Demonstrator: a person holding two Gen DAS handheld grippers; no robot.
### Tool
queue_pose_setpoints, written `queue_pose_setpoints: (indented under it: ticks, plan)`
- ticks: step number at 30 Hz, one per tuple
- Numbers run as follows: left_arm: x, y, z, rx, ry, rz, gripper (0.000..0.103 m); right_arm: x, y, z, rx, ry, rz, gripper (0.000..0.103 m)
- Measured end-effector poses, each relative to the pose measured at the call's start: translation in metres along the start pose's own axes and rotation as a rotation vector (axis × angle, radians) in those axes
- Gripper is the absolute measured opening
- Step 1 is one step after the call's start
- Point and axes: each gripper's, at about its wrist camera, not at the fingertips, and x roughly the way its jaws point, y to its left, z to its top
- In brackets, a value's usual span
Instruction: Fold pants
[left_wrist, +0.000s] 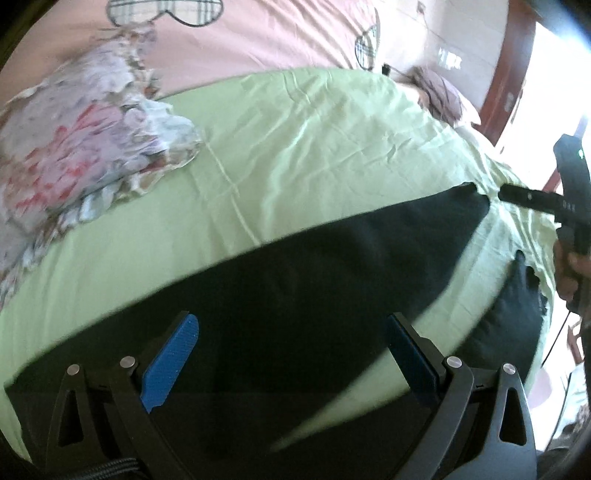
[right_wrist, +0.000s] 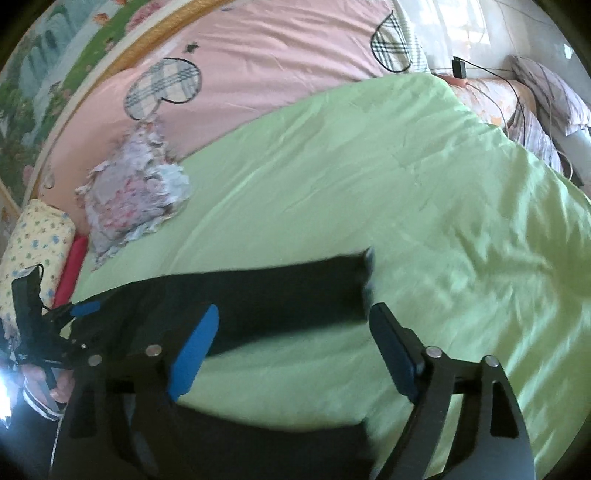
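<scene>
Black pants (left_wrist: 295, 277) lie spread on a light green sheet (left_wrist: 295, 147), with their two legs parting in a V toward the right of the left wrist view. My left gripper (left_wrist: 291, 325) hovers over the dark cloth, its blue pads (left_wrist: 170, 362) wide apart and nothing between them. A finger of my right gripper (left_wrist: 524, 197) shows near the far leg's end, held by a hand. In the right wrist view one leg (right_wrist: 258, 291) runs across, and more black cloth fills the bottom. My right gripper (right_wrist: 295, 310) is open and empty above them. A pad of my left gripper (right_wrist: 86, 308) shows at the left.
A crumpled floral cloth (right_wrist: 136, 195) lies at the sheet's left edge on a pink cover with plaid hearts (right_wrist: 258, 55). A yellow flowered pillow (right_wrist: 37, 240) and a red item (right_wrist: 72, 269) sit at the left. A black device with a cable (right_wrist: 460, 68) lies at the back right.
</scene>
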Motion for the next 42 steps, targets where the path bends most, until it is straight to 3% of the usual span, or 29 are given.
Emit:
queue_pose_setpoints:
  ticks: [4, 9, 14, 16, 18, 20, 22, 24, 31, 42]
  plan:
    - [0.021, 0.009, 0.026, 0.053, 0.024, -0.036, 0.101, 0.023, -0.018, 0.02, 0.017, 0.044, -0.001, 0.07]
    - [0.048, 0.022, 0.052, 0.106, 0.078, -0.131, 0.101, 0.048, -0.036, 0.032, 0.026, 0.113, -0.035, 0.067]
    - [0.081, 0.033, 0.068, 0.122, 0.164, -0.197, 0.096, 0.068, -0.05, 0.038, 0.048, 0.174, 0.003, 0.055]
    - [0.093, 0.034, 0.07, 0.133, 0.197, -0.207, 0.083, 0.073, -0.05, 0.039, 0.041, 0.19, 0.023, 0.048]
    - [0.104, 0.032, 0.069, 0.143, 0.249, -0.218, 0.07, 0.075, -0.05, 0.04, 0.031, 0.2, 0.029, 0.035]
    - [0.105, 0.026, 0.067, 0.168, 0.25, -0.222, 0.063, 0.074, -0.047, 0.041, 0.019, 0.203, 0.043, 0.02]
    - [0.1, 0.022, 0.066, 0.177, 0.249, -0.254, 0.028, 0.071, -0.044, 0.042, 0.005, 0.189, 0.046, 0.013]
    - [0.094, 0.014, 0.064, 0.182, 0.243, -0.261, 0.011, 0.065, -0.04, 0.044, -0.008, 0.169, 0.056, 0.01]
    - [0.047, -0.005, 0.044, 0.187, 0.172, -0.233, 0.006, 0.036, -0.027, 0.044, -0.043, 0.102, 0.092, 0.008]
    - [-0.04, -0.042, -0.008, 0.119, 0.06, -0.28, 0.004, -0.022, -0.021, 0.019, -0.11, 0.025, 0.185, 0.008]
